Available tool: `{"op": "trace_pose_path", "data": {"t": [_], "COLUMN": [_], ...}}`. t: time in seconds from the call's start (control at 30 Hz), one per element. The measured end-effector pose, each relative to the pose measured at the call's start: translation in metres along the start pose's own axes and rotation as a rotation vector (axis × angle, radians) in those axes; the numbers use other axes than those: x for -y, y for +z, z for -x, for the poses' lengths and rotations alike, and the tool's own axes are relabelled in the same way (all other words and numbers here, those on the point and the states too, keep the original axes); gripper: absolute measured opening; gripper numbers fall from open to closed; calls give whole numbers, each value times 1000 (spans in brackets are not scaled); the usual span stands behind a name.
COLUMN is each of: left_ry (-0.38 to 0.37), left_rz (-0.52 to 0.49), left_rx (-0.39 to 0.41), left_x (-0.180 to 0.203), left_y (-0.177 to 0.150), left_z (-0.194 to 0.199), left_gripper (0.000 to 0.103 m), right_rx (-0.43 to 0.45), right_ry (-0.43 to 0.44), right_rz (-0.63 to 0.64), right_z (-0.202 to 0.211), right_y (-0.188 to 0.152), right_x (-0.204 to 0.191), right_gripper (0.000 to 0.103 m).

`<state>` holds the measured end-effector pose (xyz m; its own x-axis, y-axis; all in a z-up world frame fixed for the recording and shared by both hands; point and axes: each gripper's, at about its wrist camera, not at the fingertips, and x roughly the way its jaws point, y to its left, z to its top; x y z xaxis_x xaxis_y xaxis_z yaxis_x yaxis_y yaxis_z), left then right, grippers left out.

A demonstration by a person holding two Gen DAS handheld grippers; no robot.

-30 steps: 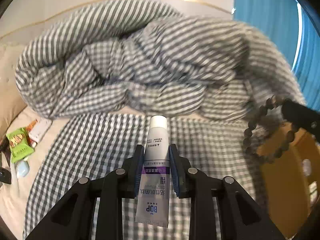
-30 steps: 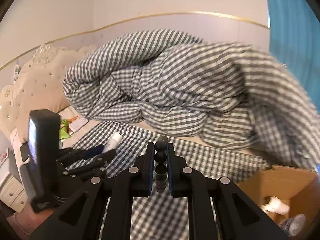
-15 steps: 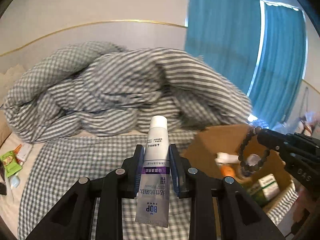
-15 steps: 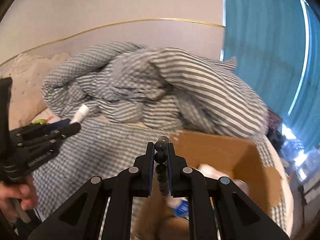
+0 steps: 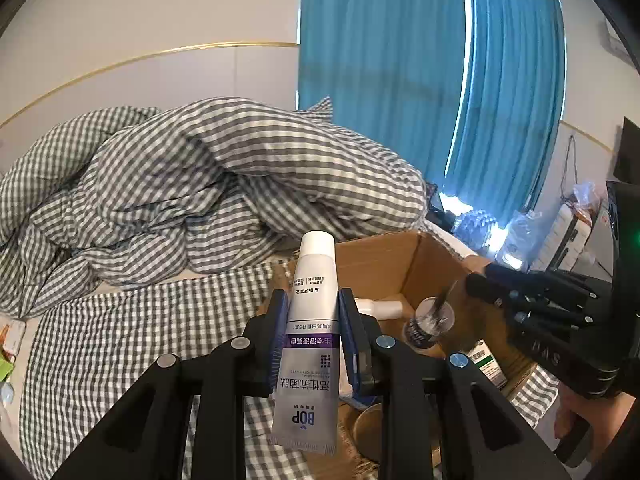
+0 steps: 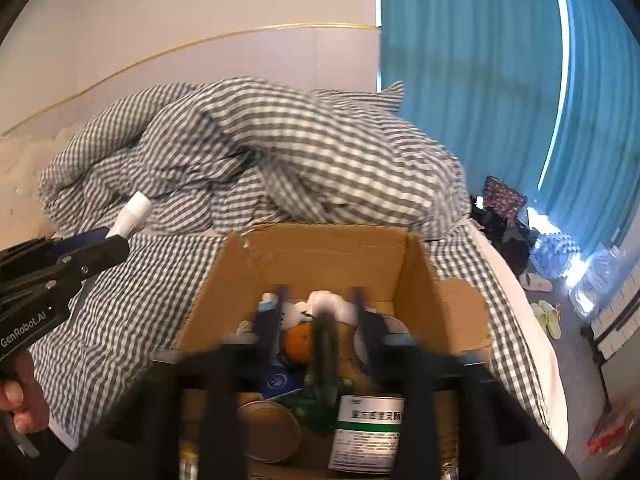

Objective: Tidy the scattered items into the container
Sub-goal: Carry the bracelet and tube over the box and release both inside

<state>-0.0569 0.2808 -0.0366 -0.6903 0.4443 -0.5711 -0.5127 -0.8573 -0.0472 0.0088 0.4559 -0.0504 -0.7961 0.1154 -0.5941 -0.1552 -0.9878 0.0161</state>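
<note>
Left gripper [image 5: 313,334] pinches white-and-purple toothpaste tube [image 5: 310,344], cap up, at near-left rim of open brown cardboard box [image 6: 320,252]. Right gripper [image 6: 320,320] spread over box; blurred dark bead bracelet [image 6: 325,344] between fingers, apparently dropping. Carry tube over opening before letting go

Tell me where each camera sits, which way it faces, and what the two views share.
Left wrist: on the left gripper, looking along its fingers across the bed toward the curtain; shows the clamped tube, the right gripper and a hand.
Right wrist: on the right gripper, blurred, tilted down into the box; shows the left gripper and a hand.
Shared: box, tube, duvet, curtain, both grippers.
</note>
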Motion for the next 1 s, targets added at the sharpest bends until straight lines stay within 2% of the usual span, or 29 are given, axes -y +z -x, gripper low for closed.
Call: {"op": "trace_pose_path", "data": {"t": [0.03, 0.1, 0.63, 0.67, 0.73, 0.77, 0.8, 0.9, 1.0], "left_ry": [-2, -6, -65, -64, -52, -47, -48, -73, -68], "left_rz": [-4, -14, -82, -89, -92, -84, -73, -41, -42], "left_rx": [-1, -1, -38, -43, -53, -50, -41, -34, -35], "left_x": [3, 9, 66, 70, 76, 77, 77, 75, 75], "left_y": [0, 1, 2, 2, 2, 2, 2, 2, 2], "left_z": [-1, -4, -29, -31, -35, -36, -35, -31, -28], "left_gripper": [25, 25, 27, 32, 64, 89, 98, 100, 101], "right_rx": [17, 49, 106, 110, 117, 121, 124, 128, 135], "right_ry": [-9, -30, -97, -100, -107, -111, -114, -116, -120], "right_rz": [-19, -39, -104, -106, -115, -119, -123, -128, -125], "right_z": [3, 12, 52, 54, 58, 61, 63, 68, 71], "right_y": [-1, -3, -6, -6, -6, -7, -7, -8, -9], "right_x": [6, 15, 64, 66, 70, 73, 75, 78, 77], "right_gripper": [90, 91, 93, 93, 95, 95, 96, 100, 101]}}
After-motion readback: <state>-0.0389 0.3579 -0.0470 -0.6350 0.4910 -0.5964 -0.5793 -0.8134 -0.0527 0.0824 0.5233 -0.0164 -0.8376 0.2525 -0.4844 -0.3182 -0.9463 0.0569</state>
